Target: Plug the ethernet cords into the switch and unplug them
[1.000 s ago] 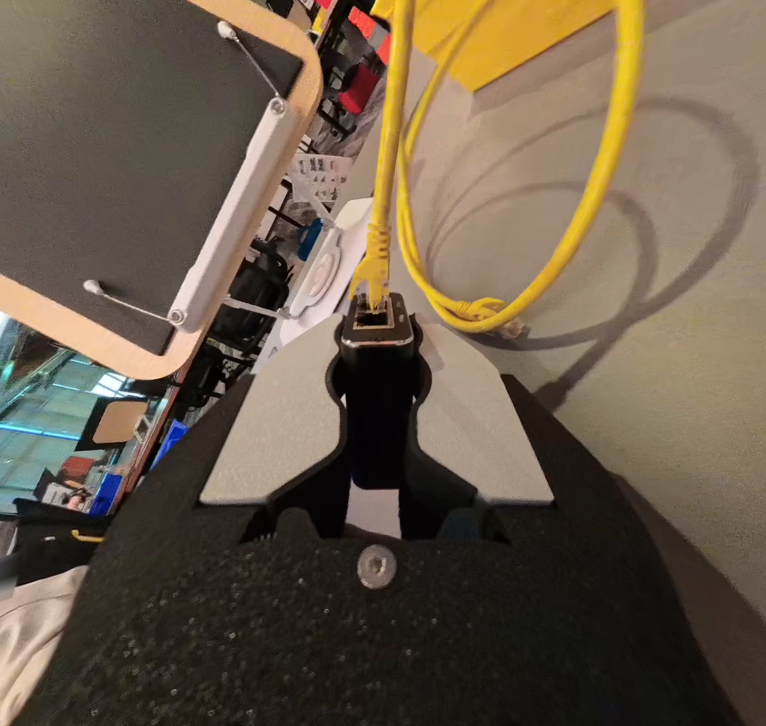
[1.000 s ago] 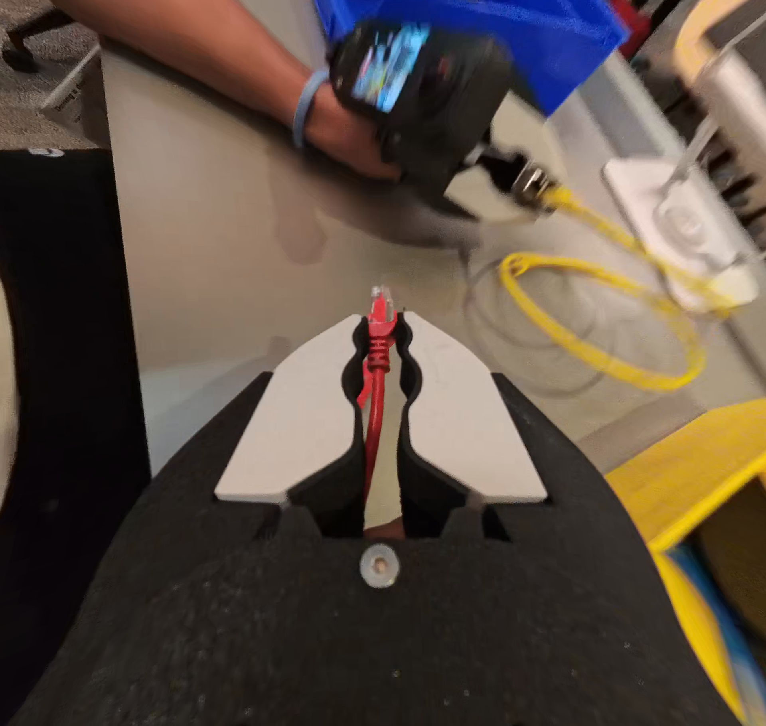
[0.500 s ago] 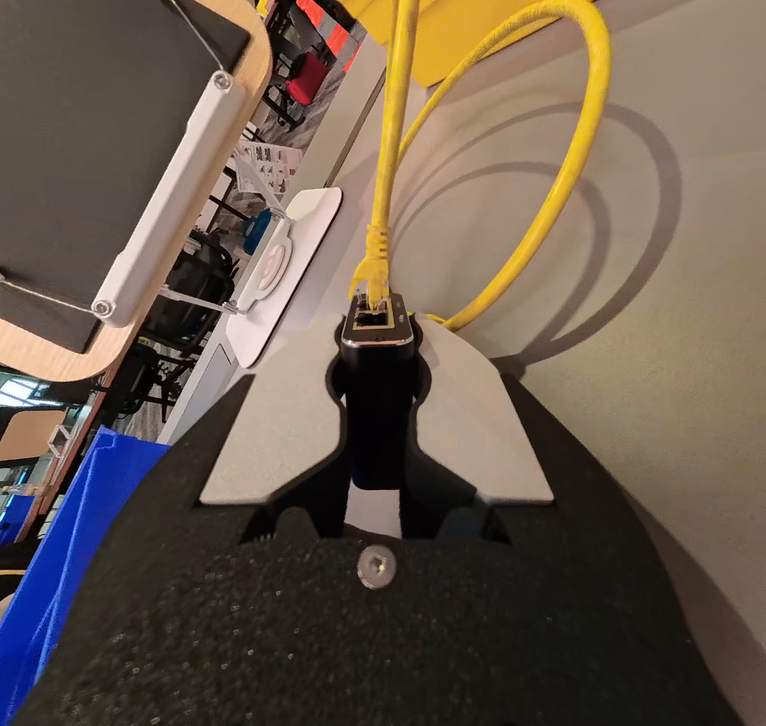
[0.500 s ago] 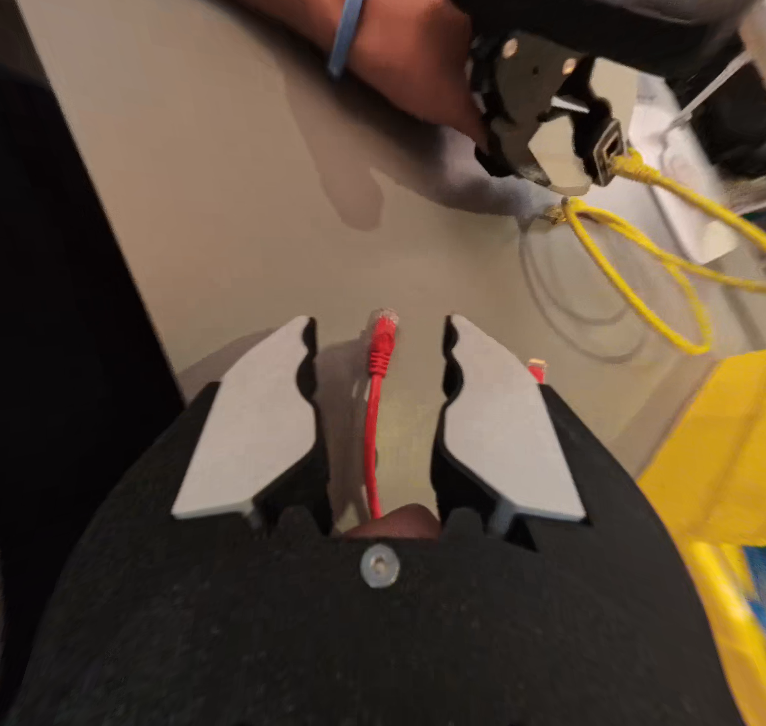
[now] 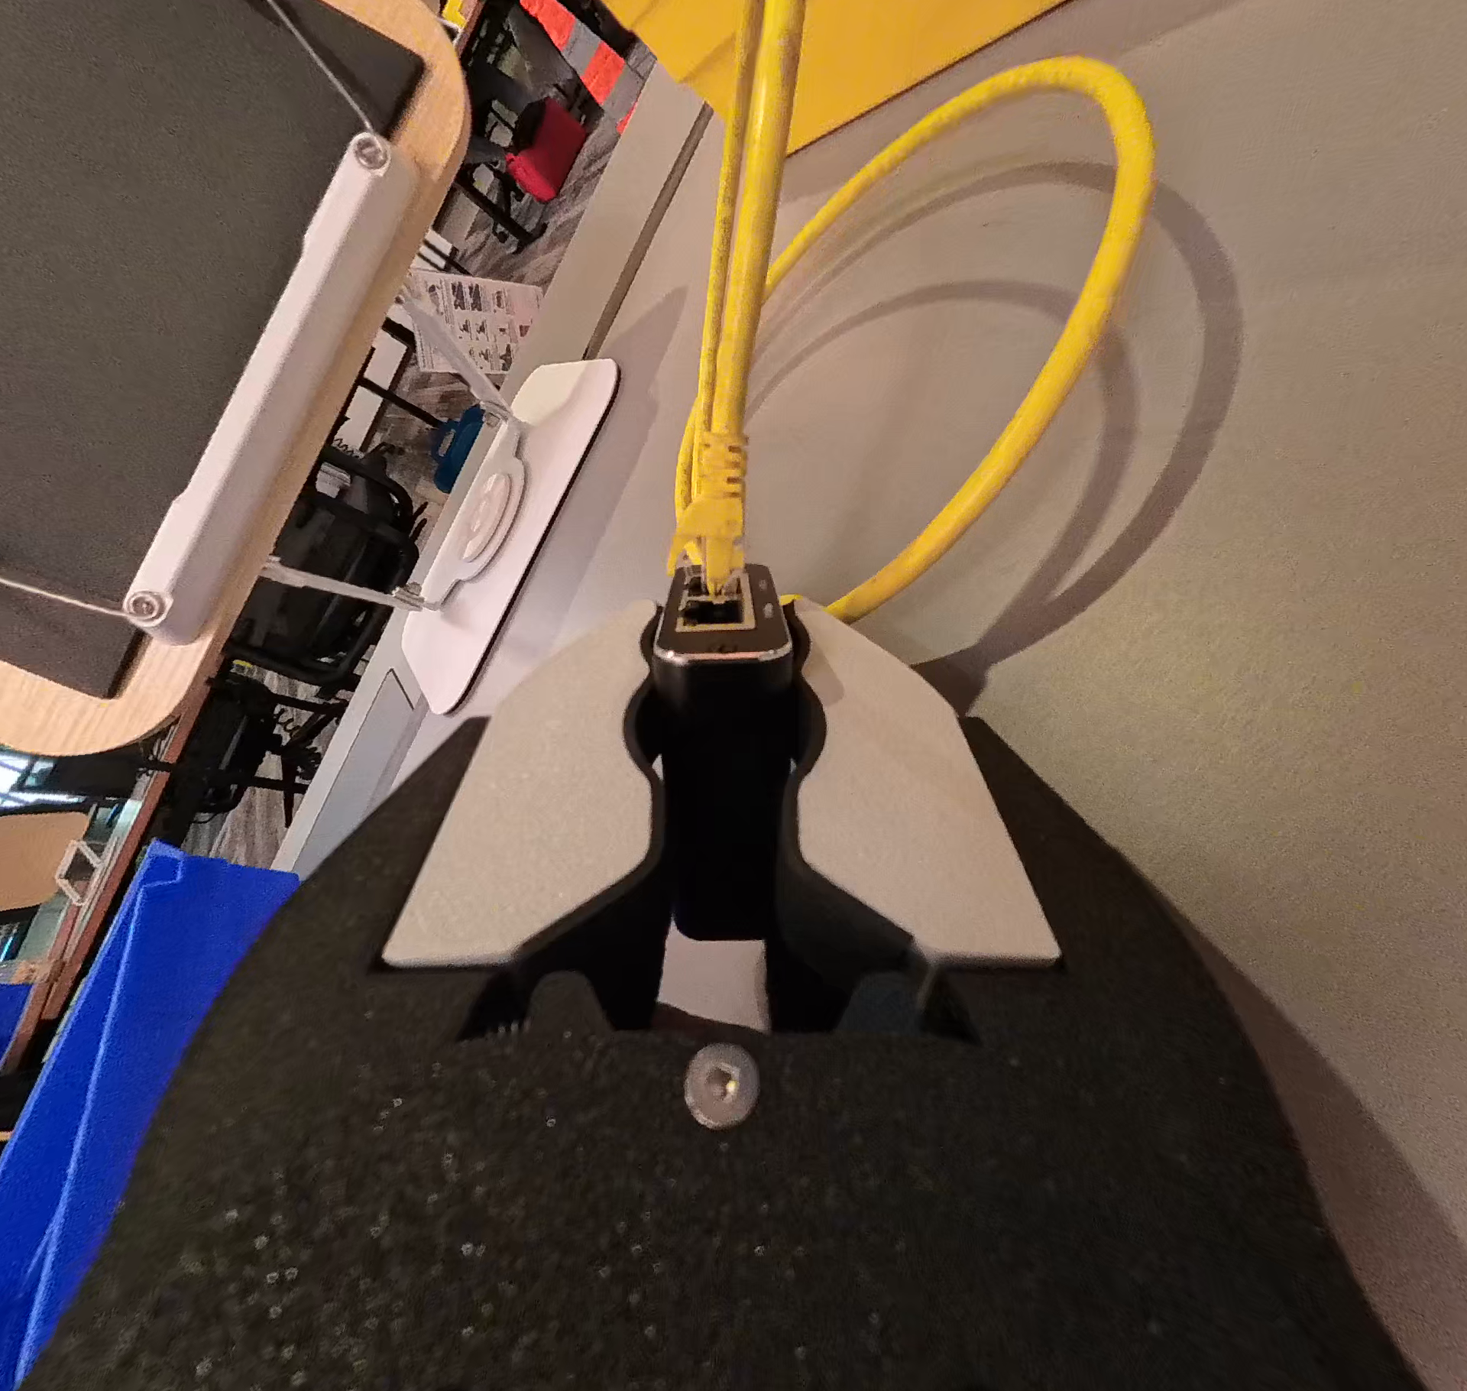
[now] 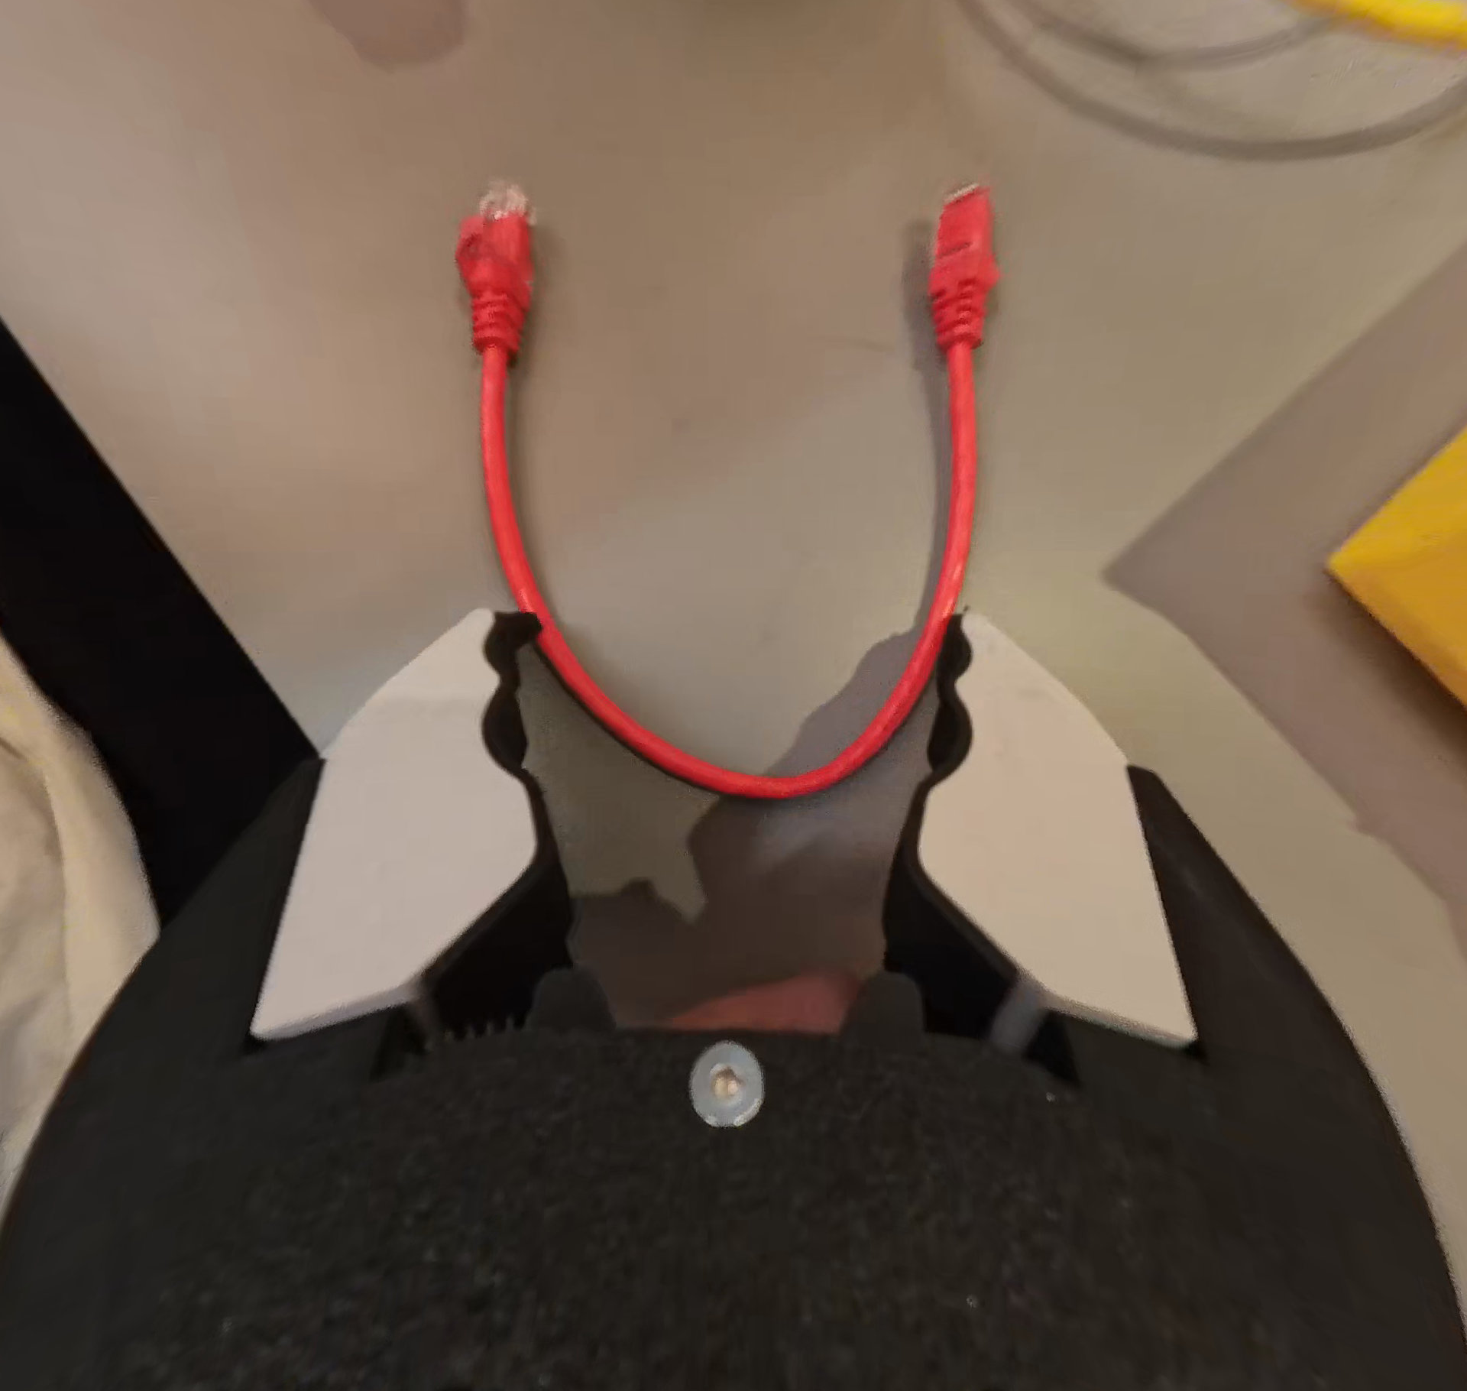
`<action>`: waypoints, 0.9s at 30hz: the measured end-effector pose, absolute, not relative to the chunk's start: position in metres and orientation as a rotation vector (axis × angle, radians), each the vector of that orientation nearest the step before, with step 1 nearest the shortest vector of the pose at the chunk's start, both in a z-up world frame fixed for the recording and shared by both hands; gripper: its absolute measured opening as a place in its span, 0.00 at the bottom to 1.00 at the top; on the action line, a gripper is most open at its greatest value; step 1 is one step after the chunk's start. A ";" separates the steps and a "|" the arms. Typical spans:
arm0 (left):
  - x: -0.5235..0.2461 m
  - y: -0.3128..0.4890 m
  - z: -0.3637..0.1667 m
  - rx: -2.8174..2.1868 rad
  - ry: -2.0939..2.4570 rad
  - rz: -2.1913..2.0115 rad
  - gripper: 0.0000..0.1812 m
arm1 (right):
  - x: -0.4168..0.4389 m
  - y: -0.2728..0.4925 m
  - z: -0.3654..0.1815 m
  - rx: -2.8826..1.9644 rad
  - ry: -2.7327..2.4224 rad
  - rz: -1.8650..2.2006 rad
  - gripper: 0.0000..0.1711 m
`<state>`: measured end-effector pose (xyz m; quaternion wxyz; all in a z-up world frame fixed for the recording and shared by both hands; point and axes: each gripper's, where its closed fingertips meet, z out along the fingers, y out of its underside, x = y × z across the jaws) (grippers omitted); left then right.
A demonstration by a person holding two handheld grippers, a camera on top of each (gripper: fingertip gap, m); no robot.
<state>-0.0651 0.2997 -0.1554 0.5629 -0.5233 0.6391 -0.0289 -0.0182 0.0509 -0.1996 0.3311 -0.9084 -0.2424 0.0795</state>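
- Grey tabletop (image 6: 714,122) fills both views, with a yellow bin (image 5: 873,19) at its far side, a blue bin (image 5: 119,1035) at the near left and a cluttered room beyond the edge.
- Our left tongs (image 5: 722,622) are clamped on the switch (image 5: 718,757), a slim black body held with its port end facing forward, which we judge keeps the ports reachable for the other hand.
- We count one yellow cord (image 5: 1056,368); one plug sits in the switch and the rest loops over the tabletop. A second yellow strand runs beside the first into the switch, but we cannot tell whether it is plugged in.
- Our right tongs (image 6: 734,638) stand wide apart and hold nothing.
- We count one red cord (image 6: 738,777), lying free on the tabletop in a U. Its bend sits between the fingers and its two plugs point away, so either end looks easy to grasp.
- In our judgement the red cord is not yet plugged in.
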 end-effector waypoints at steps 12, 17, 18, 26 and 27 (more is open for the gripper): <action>-0.065 0.299 -0.155 -1.220 1.508 -0.065 0.14 | -0.036 0.043 -0.196 -2.359 -0.621 0.190 0.25; -0.065 0.298 -0.155 -1.218 1.508 -0.064 0.14 | -0.043 0.041 -0.191 -2.295 -0.672 0.123 0.04; -0.065 0.297 -0.155 -1.217 1.509 -0.064 0.14 | -0.040 0.042 -0.190 -2.295 -0.661 0.100 0.03; -0.066 0.298 -0.155 -1.227 1.505 -0.075 0.14 | -0.003 0.058 -0.124 -2.123 -0.565 -0.035 0.02; -0.067 0.298 -0.155 -1.230 1.504 -0.077 0.14 | 0.008 0.061 -0.107 -2.096 -0.551 -0.086 0.02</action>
